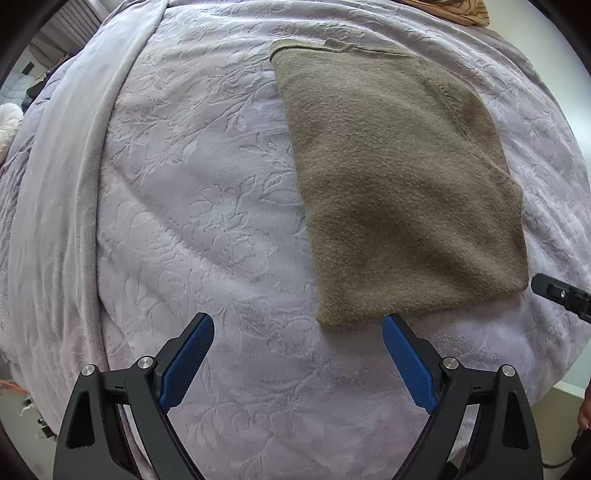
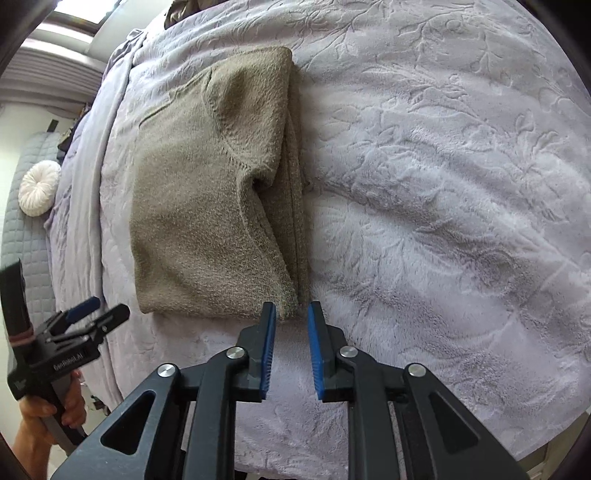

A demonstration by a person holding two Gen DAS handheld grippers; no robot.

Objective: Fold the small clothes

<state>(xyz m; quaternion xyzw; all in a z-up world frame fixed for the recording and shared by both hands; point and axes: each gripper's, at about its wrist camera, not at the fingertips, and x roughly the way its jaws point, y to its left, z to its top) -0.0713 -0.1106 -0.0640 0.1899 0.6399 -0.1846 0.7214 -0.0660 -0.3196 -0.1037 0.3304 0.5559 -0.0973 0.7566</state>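
Observation:
A folded olive-brown knit garment (image 1: 399, 184) lies flat on a lilac embossed blanket (image 1: 192, 206). My left gripper (image 1: 299, 321) hangs above the blanket with its jaws wide open and nothing between them, its right pad over the garment's near left corner. In the right wrist view the garment (image 2: 207, 206) shows a sleeve seam and stacked layers along its right edge. My right gripper (image 2: 291, 308) stands open by a narrow gap, with the garment's near right corner just past its fingertips and no cloth pinched. The left gripper (image 2: 103, 312) shows at the left, held by a hand (image 2: 48, 410).
A long fold of the blanket (image 1: 74, 184) runs down the left side. A white round cushion (image 2: 38, 188) rests on a grey quilted surface (image 2: 26, 240) beyond it. A brown striped fabric (image 1: 454, 11) lies at the far edge. The bed's edge drops away at the lower right.

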